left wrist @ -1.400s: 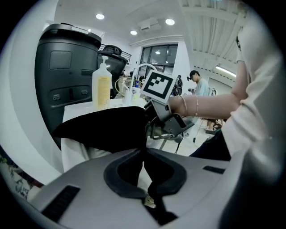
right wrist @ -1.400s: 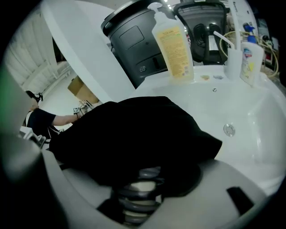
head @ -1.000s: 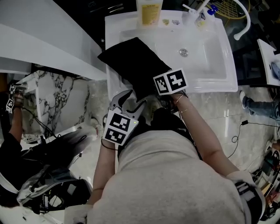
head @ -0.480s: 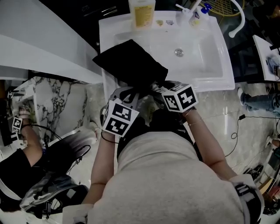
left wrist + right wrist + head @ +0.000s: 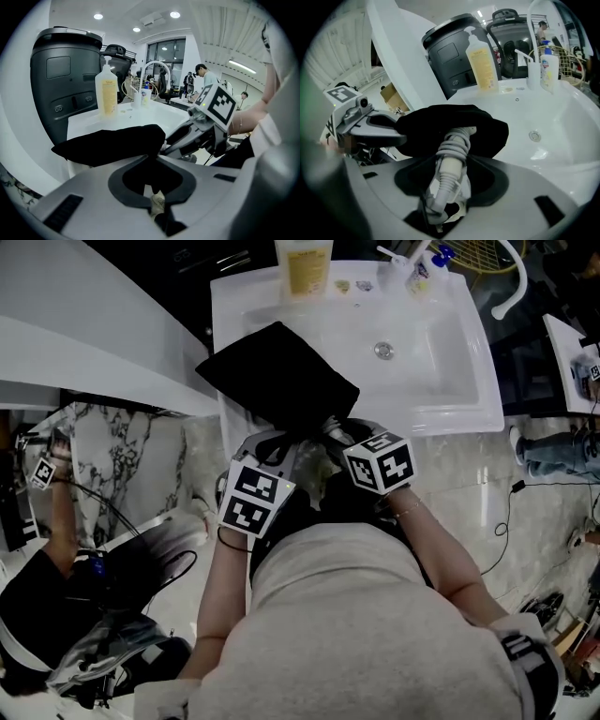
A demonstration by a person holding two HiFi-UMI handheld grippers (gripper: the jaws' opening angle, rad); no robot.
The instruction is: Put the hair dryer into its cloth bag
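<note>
A black cloth bag (image 5: 277, 371) lies across the left rim of the white sink (image 5: 441, 381), its mouth toward me. The hair dryer's white handle, wrapped in its coiled cord (image 5: 451, 154), sticks out of the bag's mouth (image 5: 454, 124); the rest of the dryer is hidden inside. My left gripper (image 5: 279, 442) is shut on the edge of the bag's mouth (image 5: 112, 143). My right gripper (image 5: 449, 161) has the handle between its jaws, which are closing; dark gaps show on both sides of it. In the head view the handle (image 5: 330, 427) shows just ahead of the right gripper (image 5: 339, 439).
A yellow soap bottle (image 5: 302, 268), small bottles (image 5: 417, 273) and a curved faucet (image 5: 514, 282) stand at the sink's back edge. A dark grey machine (image 5: 65, 79) stands behind the sink. A white slab (image 5: 94, 343) lies to the left. Another person crouches at lower left (image 5: 56, 559).
My right gripper has drawn back from over the bag toward my body. My left gripper's jaws have come together on the bag's edge.
</note>
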